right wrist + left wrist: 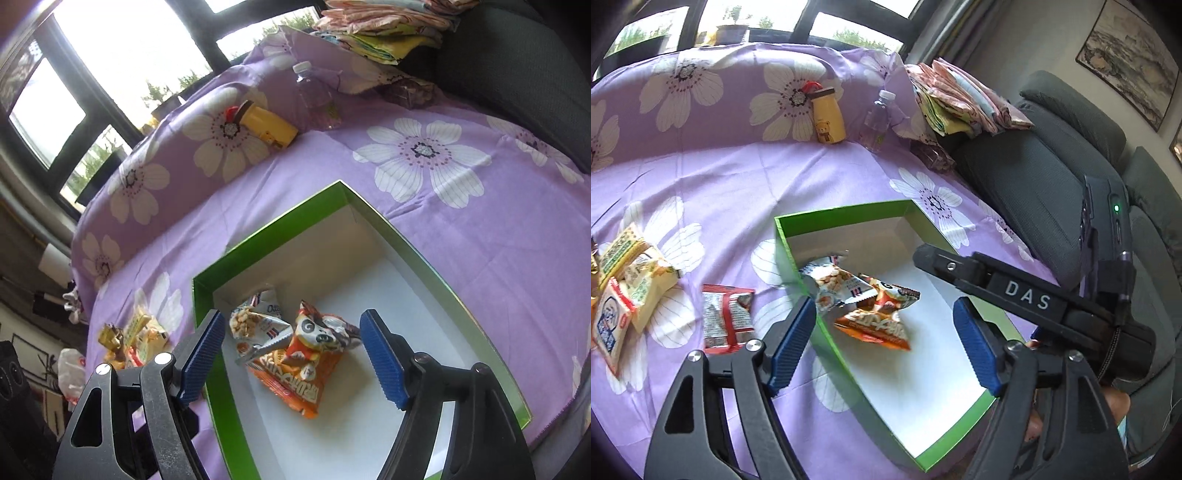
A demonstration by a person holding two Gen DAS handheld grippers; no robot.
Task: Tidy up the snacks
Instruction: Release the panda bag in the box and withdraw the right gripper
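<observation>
A purple flowered cloth point(738, 177) covers the whole work surface, with a dark sofa point(1052, 155) beside it. On the cloth sits an open green box point(849, 212) with a white floor. Two snack packets already lie in its near-left corner: an orange packet point(882, 325) with a white-and-blue packet point(834, 284) resting partly on top of it. Outside the box, to its left, a red packet point(727, 317) lies flat on the cloth, and farther left a small pile of yellow and white packets point(624, 280) waits.

The step in hand looks like fetching the next snack. The red packet is nearest; it would be best pinched across its short width, lifted clear of the box wall, and set down on the bare white floor rather than on the two already there.

The left gripper point(886, 339) hangs over the box's left wall, jaws spread wide, holding nothing. The right gripper point(291, 350) hovers above the two boxed packets, jaws likewise wide apart and empty, pads clear of both.
</observation>
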